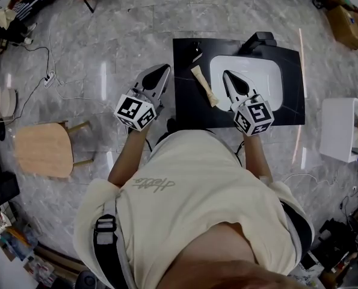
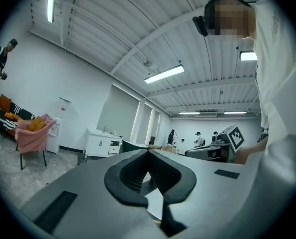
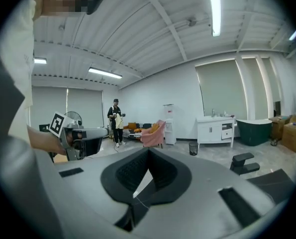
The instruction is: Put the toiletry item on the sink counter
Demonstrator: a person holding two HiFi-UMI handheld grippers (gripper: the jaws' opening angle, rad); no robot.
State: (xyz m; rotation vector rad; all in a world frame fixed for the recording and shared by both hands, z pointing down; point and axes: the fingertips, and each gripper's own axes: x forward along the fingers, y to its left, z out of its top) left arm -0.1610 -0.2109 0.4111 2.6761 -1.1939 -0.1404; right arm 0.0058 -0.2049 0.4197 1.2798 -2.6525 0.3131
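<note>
- Left gripper (image 1: 165, 70) (image 2: 148, 152): your jaws are closed tip to tip with nothing between them. You hold it above the grey marble floor (image 1: 106, 41), just off the left edge of the counter.
- Right gripper (image 1: 226, 74) (image 3: 148, 151): your jaws are also pressed together and empty. It hangs above the basin, with its tips pointing away from you.
- Toiletry item (image 1: 204, 86): pale beige, long and slender. It lies flat on the counter just left of your right gripper, between the two grippers, and neither gripper touches it.
- Sink counter (image 1: 188, 110): a black slab beneath your right gripper. Its left edge is just right of your left gripper.
- Basin (image 1: 269, 77): white and set into the counter, directly under your right gripper. Its left rim is just beside the toiletry item.
- Faucet (image 1: 260, 39) (image 3: 245, 162): black, at the counter's far edge beyond your right gripper.
- Wooden stool (image 1: 43, 149): on the floor well to the left of your left gripper.
- White box (image 1: 338, 128): on the floor well to the right of your right gripper.
</note>
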